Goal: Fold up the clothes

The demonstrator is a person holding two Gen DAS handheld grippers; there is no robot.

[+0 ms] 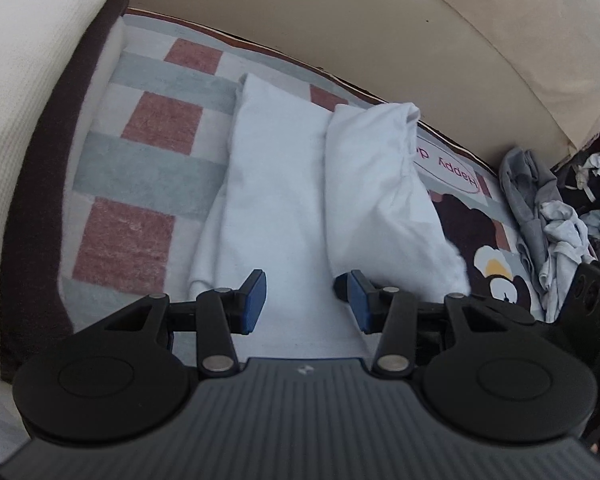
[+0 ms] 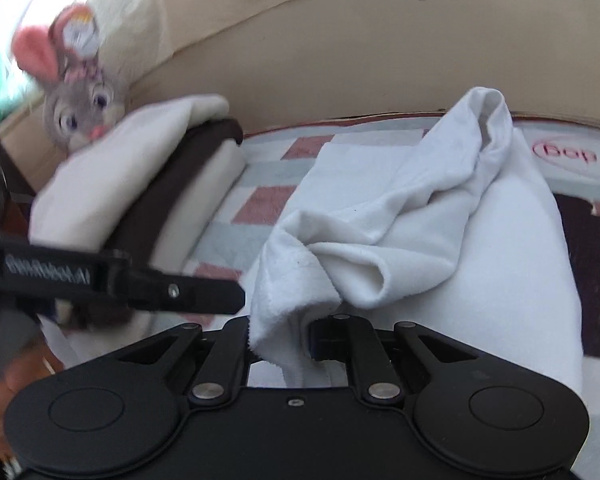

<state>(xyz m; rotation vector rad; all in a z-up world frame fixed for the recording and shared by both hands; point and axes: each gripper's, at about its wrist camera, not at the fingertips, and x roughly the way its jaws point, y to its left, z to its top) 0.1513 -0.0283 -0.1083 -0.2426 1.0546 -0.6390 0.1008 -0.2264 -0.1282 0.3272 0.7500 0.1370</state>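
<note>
A white garment (image 1: 276, 184) lies lengthwise on a checked blanket (image 1: 148, 168). Its right side is folded up into a raised roll (image 1: 380, 184). My left gripper (image 1: 306, 300) hovers open over the garment's near end, blue pads apart, with only flat cloth beneath them. In the right wrist view the same white garment (image 2: 440, 240) is bunched and lifted. My right gripper (image 2: 280, 336) is shut on its frayed near edge, which hangs down between the black fingers. The left gripper's body (image 2: 120, 284) crosses that view at the left, with a person's hand (image 2: 4, 392) below it.
A beige padded back (image 1: 380, 20) runs behind the blanket. Grey and mixed clothes (image 1: 548, 216) are heaped at the right. A cream pillow (image 2: 112, 172) on a dark-edged cushion and a plush rabbit (image 2: 76, 100) sit at the left. The blanket shows a bear print (image 1: 468, 232).
</note>
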